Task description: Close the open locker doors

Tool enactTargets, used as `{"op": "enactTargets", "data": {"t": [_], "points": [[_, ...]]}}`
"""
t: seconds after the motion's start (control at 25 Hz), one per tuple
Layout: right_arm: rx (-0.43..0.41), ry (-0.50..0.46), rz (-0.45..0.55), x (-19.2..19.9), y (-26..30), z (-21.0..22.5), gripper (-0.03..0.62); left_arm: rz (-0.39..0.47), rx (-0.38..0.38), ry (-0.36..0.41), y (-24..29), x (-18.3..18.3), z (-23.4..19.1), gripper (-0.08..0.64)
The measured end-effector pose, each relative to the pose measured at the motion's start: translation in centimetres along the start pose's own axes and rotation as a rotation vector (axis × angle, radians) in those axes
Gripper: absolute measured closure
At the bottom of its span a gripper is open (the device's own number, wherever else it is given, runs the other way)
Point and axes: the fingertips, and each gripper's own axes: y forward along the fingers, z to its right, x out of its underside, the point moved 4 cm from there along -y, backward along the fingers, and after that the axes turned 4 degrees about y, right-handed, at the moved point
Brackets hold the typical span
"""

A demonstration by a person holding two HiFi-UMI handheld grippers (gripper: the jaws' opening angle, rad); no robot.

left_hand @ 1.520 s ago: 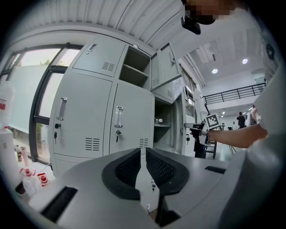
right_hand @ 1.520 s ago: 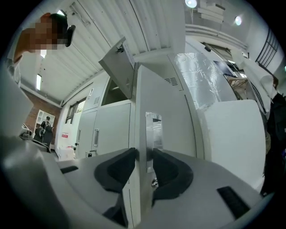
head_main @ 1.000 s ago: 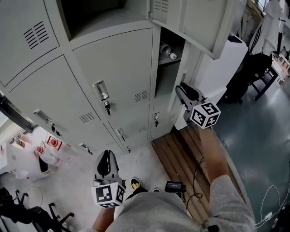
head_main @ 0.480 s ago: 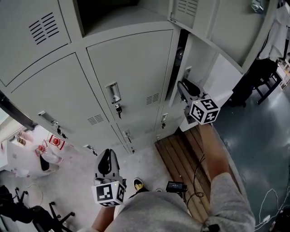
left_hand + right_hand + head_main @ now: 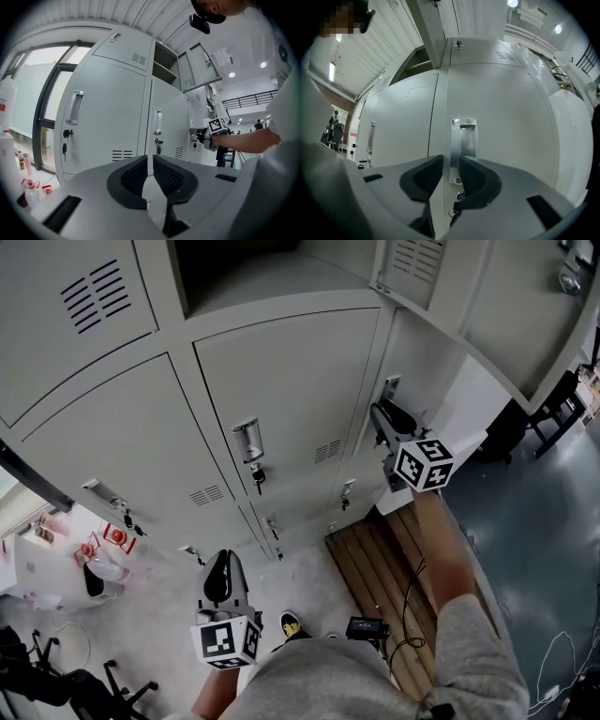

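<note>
currently the right gripper (image 5: 386, 414) has its jaws partway apart and clamps nothing. they have just been closing a little, and only the handle (image 5: 463, 140) of the middle door (image 5: 511, 112) in the right column shows through the gap, beyond the tips. the tips sit at that door's latch edge, just under the handle. judged a push, not a grasp: the edge farthest from the hinge swings the door most easily. the door looks flush, or all but flush, with the post beside it; cannot tell whether the latch has caught. a key (image 5: 457, 205) hangs in the lock below the handle.

left gripper (image 5: 217, 570) hangs low by the person's waist, well apart from the lockers, jaws drawn together on nothing. it looks parked out of the way while the other hand works.

outward: the upper door (image 5: 473, 301) stands swung out above the right gripper. by the look of it, it belongs to the dark top compartment (image 5: 234, 259) to its left.

judgement: task partly done. this door wants a last firm press, then the upper door needs closing. risk: knocking that overhanging door when reaching up.
</note>
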Motion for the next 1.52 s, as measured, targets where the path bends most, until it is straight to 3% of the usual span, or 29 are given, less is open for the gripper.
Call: {"op": "enactTargets", "data": {"t": [0.56,0.72,1.08,1.16,1.32,1.52], "points": [[-0.015,0.095,0.026,0.4,0.9,0.2,0.452,-0.007,0.011,-0.002,1.7,0.3,-2.0,0.517],[0.032,0.069,0.036,0.7,0.4,0.0,0.399,-0.004,0.017,0.002,1.7,0.2,-2.0,0.517],[0.054,0.045,0.108,-0.4,-4.0,-1.9,0.4,0.003,0.031,0.01,1.1,0.1,-1.1,0.517],[0.053,0.029,0.104,-0.3,-5.8,-3.3,0.416,0.004,0.036,0.01,0.9,0.1,-0.5,0.517],[0.061,0.033,0.075,1.0,-10.2,-6.3,0.528,0.004,0.057,0.013,0.4,0.0,1.6,0.517],[0.036,0.074,0.031,2.9,-16.0,-9.3,0.558,0.006,0.086,0.015,-0.5,-0.1,5.1,0.517]]}}
